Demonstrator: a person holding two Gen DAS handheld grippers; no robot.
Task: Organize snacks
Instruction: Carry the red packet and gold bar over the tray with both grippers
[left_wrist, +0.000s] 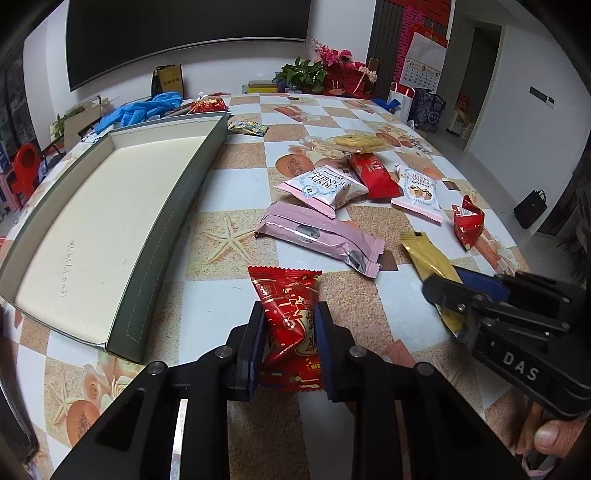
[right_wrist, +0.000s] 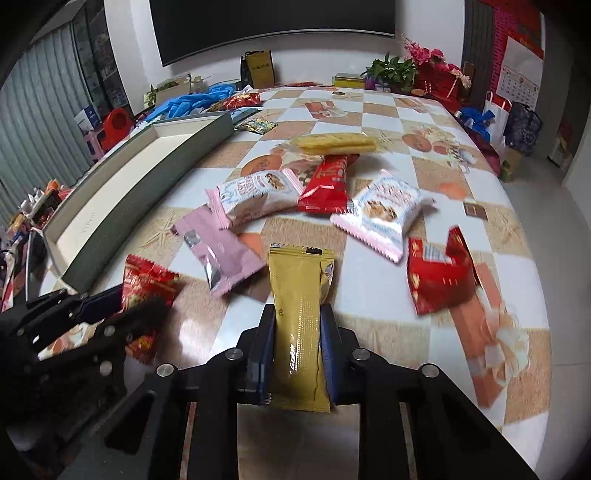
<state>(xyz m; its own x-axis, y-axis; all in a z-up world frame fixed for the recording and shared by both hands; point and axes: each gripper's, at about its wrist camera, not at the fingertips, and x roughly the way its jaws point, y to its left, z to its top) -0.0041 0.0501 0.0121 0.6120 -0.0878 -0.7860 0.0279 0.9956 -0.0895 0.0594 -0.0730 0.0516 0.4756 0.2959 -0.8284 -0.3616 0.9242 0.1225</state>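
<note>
Left wrist view: left gripper (left_wrist: 290, 332) clamps red packet (left_wrist: 286, 306) right of tray (left_wrist: 166, 221); right gripper (right_wrist: 297, 345) clamps gold packet (right_wrist: 299, 325). Light, crinkly, slippery; pinch mid-body.

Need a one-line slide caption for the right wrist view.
Right gripper clamps a gold foil snack packet above the checkered table.

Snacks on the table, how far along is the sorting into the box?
Nothing is sorted yet: the open box shows only bare lining. In hand: the left gripper is shut on a red snack packet, and the right gripper on a gold packet. Left: the pink packet and the others loose on the table.
</note>
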